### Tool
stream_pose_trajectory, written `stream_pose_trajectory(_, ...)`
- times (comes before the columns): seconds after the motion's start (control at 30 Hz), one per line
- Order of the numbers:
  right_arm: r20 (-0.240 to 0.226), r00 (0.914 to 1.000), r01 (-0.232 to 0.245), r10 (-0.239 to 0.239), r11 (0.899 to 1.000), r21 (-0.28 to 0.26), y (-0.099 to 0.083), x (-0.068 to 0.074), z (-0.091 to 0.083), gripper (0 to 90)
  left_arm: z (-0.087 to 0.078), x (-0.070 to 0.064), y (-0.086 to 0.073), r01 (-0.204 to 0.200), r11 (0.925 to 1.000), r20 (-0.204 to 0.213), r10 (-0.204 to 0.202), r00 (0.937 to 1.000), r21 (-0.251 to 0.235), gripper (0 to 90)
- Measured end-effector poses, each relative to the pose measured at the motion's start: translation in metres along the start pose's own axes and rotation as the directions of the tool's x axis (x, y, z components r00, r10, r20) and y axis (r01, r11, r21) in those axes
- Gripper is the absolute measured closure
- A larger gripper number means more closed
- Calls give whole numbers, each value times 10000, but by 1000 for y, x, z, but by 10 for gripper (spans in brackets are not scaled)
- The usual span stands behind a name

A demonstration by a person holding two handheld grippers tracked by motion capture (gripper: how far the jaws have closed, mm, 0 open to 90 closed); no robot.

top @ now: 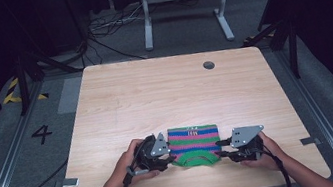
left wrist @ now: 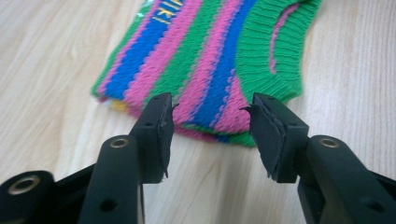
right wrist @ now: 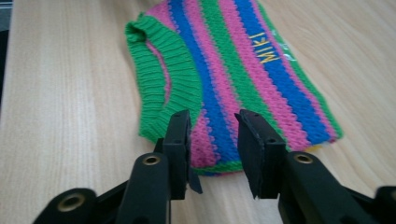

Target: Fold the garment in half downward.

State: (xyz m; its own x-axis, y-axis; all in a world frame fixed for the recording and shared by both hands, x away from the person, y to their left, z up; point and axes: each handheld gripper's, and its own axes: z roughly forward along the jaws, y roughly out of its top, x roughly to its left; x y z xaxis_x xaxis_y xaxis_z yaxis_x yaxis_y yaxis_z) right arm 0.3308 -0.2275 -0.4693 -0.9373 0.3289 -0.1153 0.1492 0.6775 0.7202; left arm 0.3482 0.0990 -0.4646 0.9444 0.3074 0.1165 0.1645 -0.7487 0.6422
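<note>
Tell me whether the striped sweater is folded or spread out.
Folded, it seems: the striped sweater lies flat as a compact rectangle, and layered edges show at its near end.

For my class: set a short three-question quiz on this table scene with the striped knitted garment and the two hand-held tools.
1. True or false: the left tool is clamped on the striped knitted garment.
2. The garment's ribbed collar is: A pink, B green, C blue?
3. Fill in: the right tool stands ___ at the garment's edge.

Key: 1 false, its jaws are apart. 2 B. 3 open.
</note>
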Motion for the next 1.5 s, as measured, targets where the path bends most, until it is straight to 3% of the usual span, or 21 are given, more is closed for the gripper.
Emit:
stream_pose_trajectory(0.33, 928, 9954, -263, 254, 9996, 86, 3, -16, -11, 479, -13, 13, -5, 240, 9997, -499, -236, 9985, 81, 387)
stream_pose_trajectory(0.5, 1355, 9897, -470, 458, 9989, 51, 0, -24, -18, 404, -20, 18, -19, 788, 9969, -993, -782, 9920, 21, 279)
stream_pose_trajectory(0.67, 1797, 9812, -757, 707, 9969, 212, -10, -29, -25, 361, -29, 23, -36, 1202, 9926, -1343, -1171, 9840, 151, 256)
stream_pose_trajectory(0.83, 2196, 9698, -1140, 1064, 9932, 223, -21, -33, -35, 318, -41, 23, -51, 1513, 9883, -1582, -1464, 9765, 193, 235)
stream_pose_trajectory(0.93, 2567, 9599, -1235, 1129, 9920, 252, -27, -35, -42, 300, -48, 23, -60, 1621, 9864, -1649, -1557, 9739, 259, 233)
stream_pose_trajectory(1.03, 2633, 9559, -1391, 1303, 9902, 152, -34, -37, -50, 287, -55, 23, -69, 1727, 9848, -1591, -1675, 9729, 192, 218)
stream_pose_trajectory(1.13, 2792, 9488, -1568, 1476, 9876, 109, -42, -37, -58, 278, -61, 22, -79, 1965, 9804, -1656, -1917, 9674, 134, 210)
stream_pose_trajectory(1.33, 3076, 9338, -1987, 1828, 9798, 208, -63, -35, -71, 250, -70, 20, -101, 2266, 9728, -1940, -2135, 9575, 480, 209)
stream_pose_trajectory(1.5, 3137, 9214, -2494, 2295, 9681, 243, -84, -34, -84, 233, -80, 18, -118, 2687, 9628, -1968, -2582, 9459, 284, 205)
